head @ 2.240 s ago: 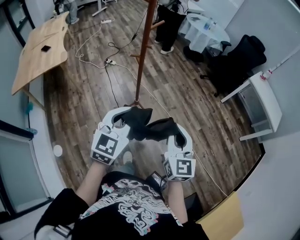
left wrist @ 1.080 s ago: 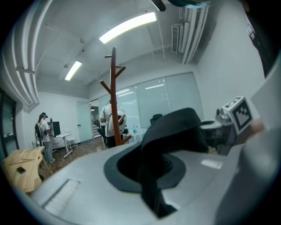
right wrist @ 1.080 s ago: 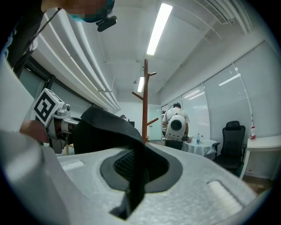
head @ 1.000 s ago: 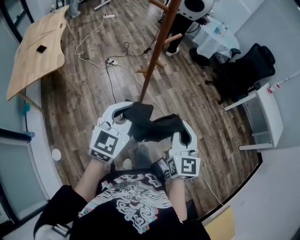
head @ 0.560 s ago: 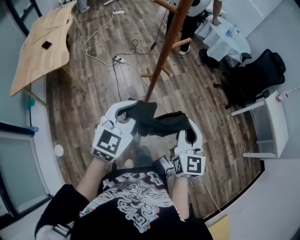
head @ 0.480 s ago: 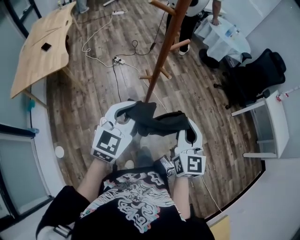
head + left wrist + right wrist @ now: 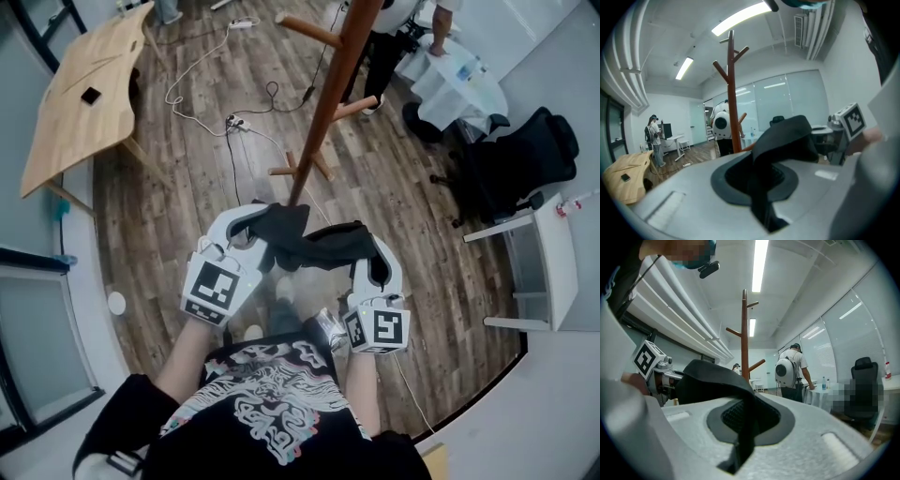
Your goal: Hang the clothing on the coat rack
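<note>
Clothing (image 7: 314,246), a black garment, hangs stretched between the two grippers in front of the person's chest, low in the middle of the head view. The left gripper (image 7: 761,185) has its jaws pressed together on one end of the fabric. In its own view a dark fold runs down into the narrow slot between the pads and bulges up over them toward two o'clock. The right gripper (image 7: 743,430) pinches the other end in the same way, with the cloth squeezed in the slit between its jaws and rising in a hump toward ten o'clock. The right gripper shows at three o'clock in the left gripper view, and the left one at nine o'clock in the right gripper view.

The coat rack (image 7: 323,103), a reddish-brown wooden pole with slanting pegs, stands on the plank floor (image 7: 187,206) at twelve o'clock from the garment. In the head view its lower end disappears behind the cloth's upper edge, and whether the two touch cannot be told. In both gripper views the pole rises upright beyond the jaws.

A wooden table (image 7: 80,98) lies at ten o'clock and cables (image 7: 225,117) trail over the floor at eleven o'clock. A black office chair (image 7: 520,164) sits at two o'clock and a white desk (image 7: 544,248) at three o'clock. Beyond the rack a person with a white backpack (image 7: 790,369) stands beside a table under a white cloth (image 7: 450,80).
</note>
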`<action>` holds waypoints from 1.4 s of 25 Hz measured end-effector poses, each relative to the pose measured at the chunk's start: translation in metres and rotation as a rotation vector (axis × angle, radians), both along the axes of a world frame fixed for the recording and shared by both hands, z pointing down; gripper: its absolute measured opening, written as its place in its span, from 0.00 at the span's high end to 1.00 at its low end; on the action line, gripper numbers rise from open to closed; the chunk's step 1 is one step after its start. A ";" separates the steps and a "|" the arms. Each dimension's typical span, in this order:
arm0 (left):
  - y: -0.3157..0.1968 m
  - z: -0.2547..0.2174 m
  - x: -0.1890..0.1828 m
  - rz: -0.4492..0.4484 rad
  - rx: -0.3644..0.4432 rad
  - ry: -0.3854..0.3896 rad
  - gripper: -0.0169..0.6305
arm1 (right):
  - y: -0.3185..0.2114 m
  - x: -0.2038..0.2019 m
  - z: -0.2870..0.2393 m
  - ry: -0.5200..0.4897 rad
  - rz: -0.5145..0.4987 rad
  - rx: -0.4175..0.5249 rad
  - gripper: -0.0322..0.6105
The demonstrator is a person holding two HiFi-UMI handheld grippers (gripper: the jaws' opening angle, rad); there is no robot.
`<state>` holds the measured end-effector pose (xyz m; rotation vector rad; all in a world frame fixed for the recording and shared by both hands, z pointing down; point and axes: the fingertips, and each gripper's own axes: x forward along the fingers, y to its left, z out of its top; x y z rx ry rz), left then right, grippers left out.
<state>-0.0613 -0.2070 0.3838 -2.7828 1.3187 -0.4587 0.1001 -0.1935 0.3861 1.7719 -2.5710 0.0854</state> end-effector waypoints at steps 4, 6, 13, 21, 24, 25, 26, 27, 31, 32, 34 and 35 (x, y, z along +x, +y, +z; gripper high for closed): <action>-0.015 0.000 0.001 -0.021 -0.011 0.003 0.96 | -0.020 0.006 -0.001 -0.011 -0.013 -0.002 0.93; -0.019 0.001 0.001 -0.030 -0.014 -0.002 0.96 | -0.027 0.009 0.000 -0.017 -0.019 -0.004 0.93; -0.036 -0.001 0.005 -0.053 -0.018 -0.014 0.96 | -0.049 0.016 -0.003 -0.026 -0.041 -0.002 0.93; -0.055 -0.006 0.008 -0.070 -0.019 -0.019 0.96 | -0.075 0.023 -0.012 -0.037 -0.052 0.016 0.93; -0.063 -0.006 0.009 -0.076 -0.017 -0.021 0.96 | -0.085 0.026 -0.013 -0.031 -0.055 0.019 0.93; -0.065 -0.006 0.009 -0.077 -0.017 -0.021 0.96 | -0.088 0.026 -0.013 -0.024 -0.059 0.020 0.93; -0.067 -0.005 0.009 -0.078 -0.018 -0.022 0.96 | -0.091 0.025 -0.014 -0.016 -0.063 0.023 0.93; -0.070 -0.005 0.009 -0.079 -0.020 -0.022 0.96 | -0.093 0.024 -0.014 -0.010 -0.068 0.025 0.93; -0.079 -0.005 0.008 -0.085 -0.028 -0.023 0.96 | -0.107 0.023 -0.015 -0.013 -0.078 0.026 0.93; -0.081 -0.005 0.008 -0.086 -0.030 -0.025 0.96 | -0.111 0.023 -0.016 -0.014 -0.080 0.026 0.93; -0.085 -0.004 0.007 -0.091 -0.034 -0.029 0.96 | -0.117 0.021 -0.016 -0.013 -0.089 0.026 0.93; -0.087 -0.003 0.006 -0.095 -0.035 -0.030 0.96 | -0.120 0.020 -0.016 -0.011 -0.094 0.027 0.93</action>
